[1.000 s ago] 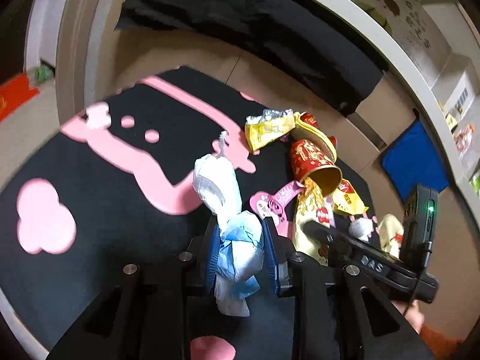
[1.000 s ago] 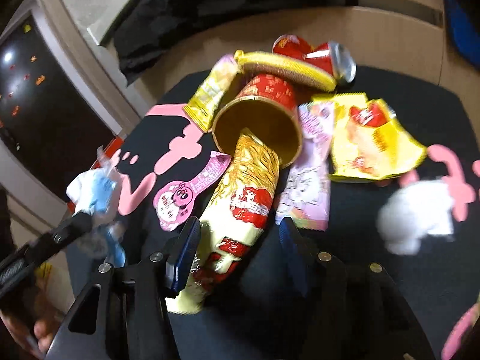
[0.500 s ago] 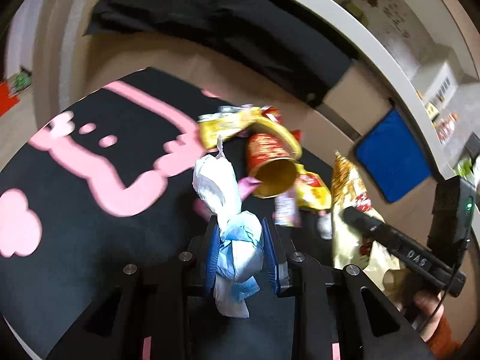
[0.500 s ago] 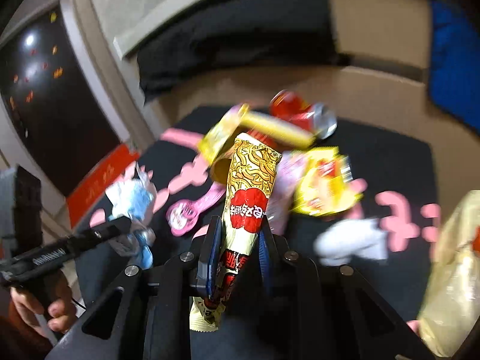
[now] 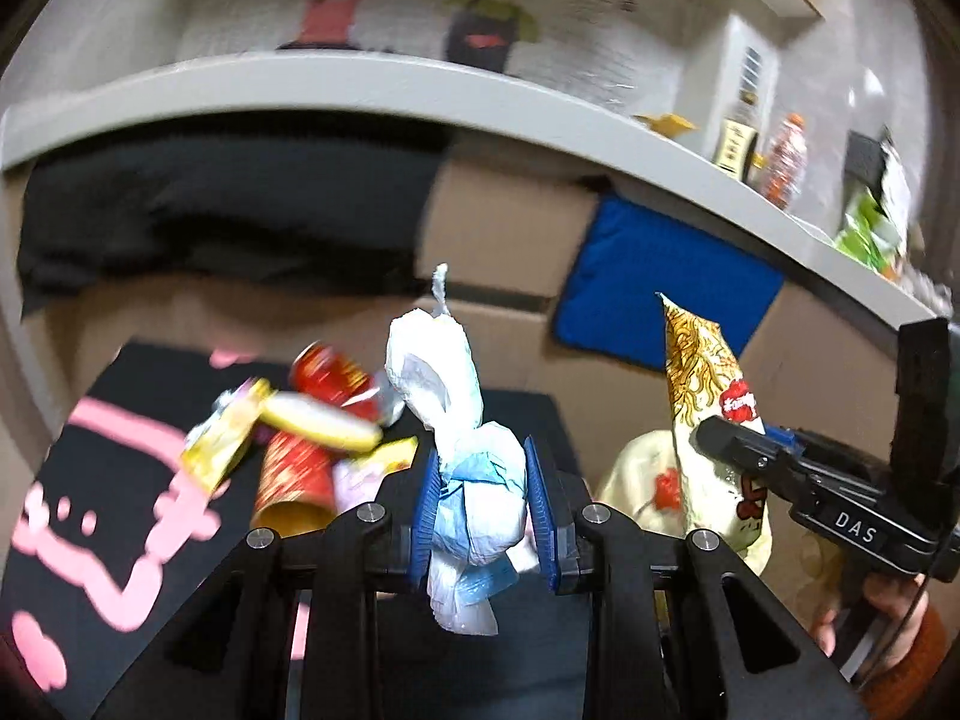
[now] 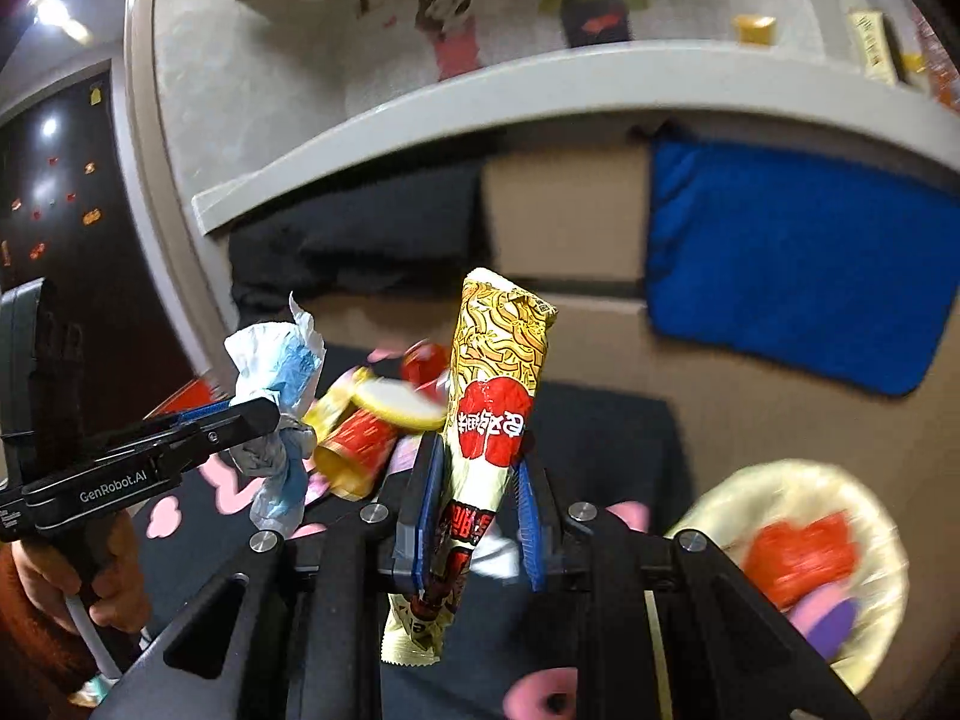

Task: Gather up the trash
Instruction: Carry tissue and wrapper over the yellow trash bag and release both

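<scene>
My left gripper (image 5: 483, 510) is shut on a crumpled white and blue tissue wad (image 5: 462, 450), held up above the black and pink mat (image 5: 108, 516); the wad also shows in the right wrist view (image 6: 282, 396). My right gripper (image 6: 474, 516) is shut on a long yellow and red noodle wrapper (image 6: 495, 402), held upright; the wrapper also shows in the left wrist view (image 5: 708, 396). A pale yellow trash bag (image 6: 798, 552) with red trash inside lies open at the lower right. More trash stays on the mat: a red and gold cup (image 5: 294, 474), a red can (image 5: 330, 372), yellow wrappers (image 5: 222, 444).
A grey shelf (image 5: 420, 90) runs across the back with bottles on it. A blue cushion (image 6: 798, 264) and a black cloth (image 5: 210, 216) lean against the brown wall behind the mat.
My right gripper closed on the noodle wrapper and lifted it off the mat. Both grippers rose and swung right toward the yellow bag, each holding its trash.
</scene>
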